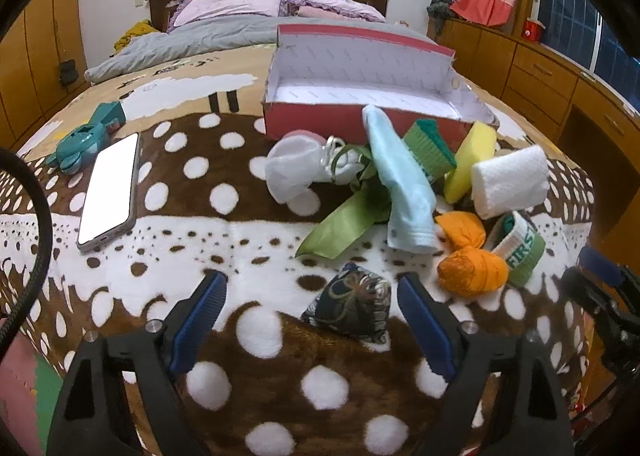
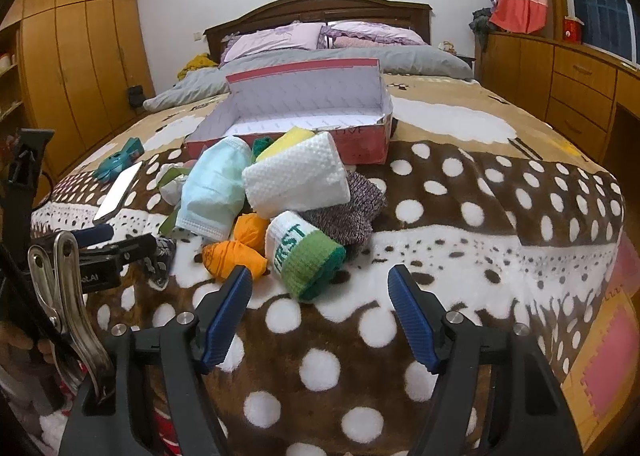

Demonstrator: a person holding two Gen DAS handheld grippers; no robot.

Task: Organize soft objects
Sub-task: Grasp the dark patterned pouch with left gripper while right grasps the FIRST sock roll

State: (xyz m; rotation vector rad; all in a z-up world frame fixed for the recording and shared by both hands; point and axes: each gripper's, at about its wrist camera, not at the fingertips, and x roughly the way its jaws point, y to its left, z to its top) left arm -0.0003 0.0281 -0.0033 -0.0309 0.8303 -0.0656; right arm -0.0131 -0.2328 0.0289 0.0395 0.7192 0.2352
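Soft stuff all heaped on the spotted blanket [image 1: 248, 240], just in front of the open red shoebox [image 1: 320, 123], box empty so far, nothing sorted yet by the look of it. Closest to the left gripper [image 1: 312, 292]: a small dark patterned pouch [image 1: 352, 308], sitting right between its blue pads but not touched. Tongs spread wide, nothing pinched. Looks like the opening pick, pouch first. Next move needs the left to drop a bit, centre on the pouch, squeeze soft, then lift over the near wall of the box.

Right gripper [image 2: 320, 292] also spread, empty, hanging just short of the rolled green-and-white sock [image 2: 304, 256]. Writing on it reads "FIRST", partly cut off in the left wrist view. Orange bundle [image 2: 236, 252] just beside it; white towel roll [image 2: 296, 179], light-blue cloth [image 2: 212, 187], grey knit [image 2: 352, 207] piled behind. Yellow sponge [image 1: 472, 163] and green ribbon [image 1: 344, 223] in the mix too.

Further out, left side: phone [image 1: 110, 191], screen lit blank, and a teal gadget [image 1: 88, 139]. Not soft, prob. leave those. Some lettering on the box front, too faint to read.
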